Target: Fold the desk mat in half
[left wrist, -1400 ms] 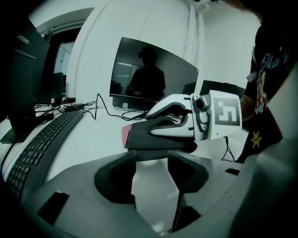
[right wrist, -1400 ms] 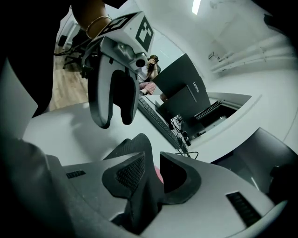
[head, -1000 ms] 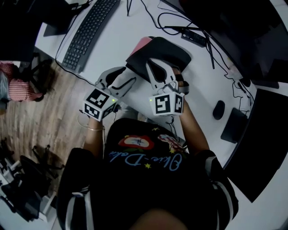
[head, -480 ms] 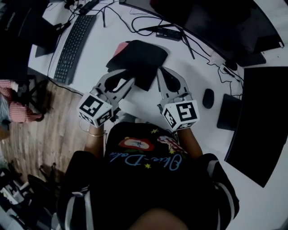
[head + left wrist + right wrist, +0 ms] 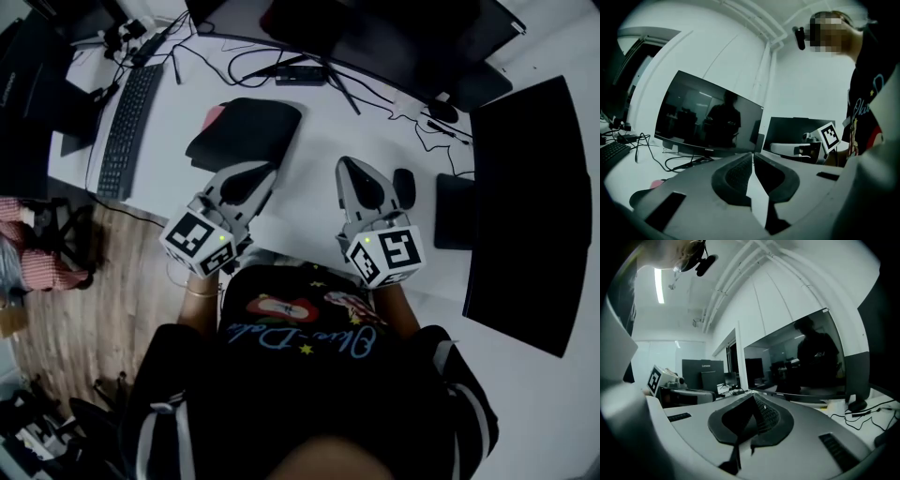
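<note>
The desk mat (image 5: 246, 131) lies folded on the white desk (image 5: 309, 141), black side out, with a pink edge showing at its left end. Neither gripper touches it. My left gripper (image 5: 262, 172) hovers just in front of the mat; its jaws are closing down to shut, tips meeting with nothing between them (image 5: 752, 153). My right gripper (image 5: 350, 165) hangs to the right of the mat, level with the left one, and is shut and empty (image 5: 752, 394). Both point toward the back of the desk.
A curved monitor (image 5: 375, 37) stands at the back with cables (image 5: 244, 61) before it. A keyboard (image 5: 127, 127) lies at the far left. A mouse (image 5: 405, 187), a black pad (image 5: 453, 225) and a second dark screen (image 5: 525, 206) sit right of my right gripper.
Both grippers have drawn back from the mat toward the person, and it now lies free. The left jaws have closed. The right gripper has swung out to the right.
</note>
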A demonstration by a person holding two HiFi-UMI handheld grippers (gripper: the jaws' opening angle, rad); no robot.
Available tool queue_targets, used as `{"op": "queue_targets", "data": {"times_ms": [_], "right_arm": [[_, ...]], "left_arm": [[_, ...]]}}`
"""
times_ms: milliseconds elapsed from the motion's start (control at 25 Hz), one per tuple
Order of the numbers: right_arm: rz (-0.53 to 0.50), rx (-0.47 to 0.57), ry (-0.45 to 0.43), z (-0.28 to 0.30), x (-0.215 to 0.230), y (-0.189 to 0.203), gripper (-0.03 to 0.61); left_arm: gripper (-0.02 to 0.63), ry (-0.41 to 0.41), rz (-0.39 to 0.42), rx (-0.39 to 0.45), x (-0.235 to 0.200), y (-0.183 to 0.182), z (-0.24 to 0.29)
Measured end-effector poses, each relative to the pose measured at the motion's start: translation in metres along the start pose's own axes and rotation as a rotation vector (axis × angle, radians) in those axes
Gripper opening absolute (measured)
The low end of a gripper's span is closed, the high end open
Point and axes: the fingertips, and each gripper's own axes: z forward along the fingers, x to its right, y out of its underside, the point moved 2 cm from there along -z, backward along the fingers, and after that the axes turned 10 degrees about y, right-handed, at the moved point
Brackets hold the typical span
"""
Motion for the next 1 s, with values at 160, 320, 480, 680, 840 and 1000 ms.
{"op": "queue_targets", "data": {"times_ms": [160,320,480,680,840,1000], "right_arm": [[-0.055,-0.009,0.013,-0.02,0.011,0.004,-0.002],[-0.011,0.008,0.023,-0.036,0.025,0.003,-0.002],[0.009,0.001,0.026,-0.044,0.035,0.006,-0.002],[-0.008,0.0,0.006,-0.044,0.039,0.007,-0.002],[-0.016,0.003,-0.014,-0.042,0.035,0.006,-0.002],[-0.011,-0.013,-0.023,-0.039,0.031,0.007,-0.002]], "left_arm": [[0.014,0.028,0.041,-0.04,0.025,0.006,0.017],[0.014,0.027,0.054,-0.06,0.038,0.012,0.027],[0.014,0.0,0.066,-0.064,0.043,0.012,0.029],[0.014,-0.039,0.075,-0.076,0.046,0.013,0.029],[0.014,-0.068,0.075,-0.075,0.045,0.012,0.024],[0.014,-0.091,0.077,-0.075,0.042,0.011,0.017]]}}
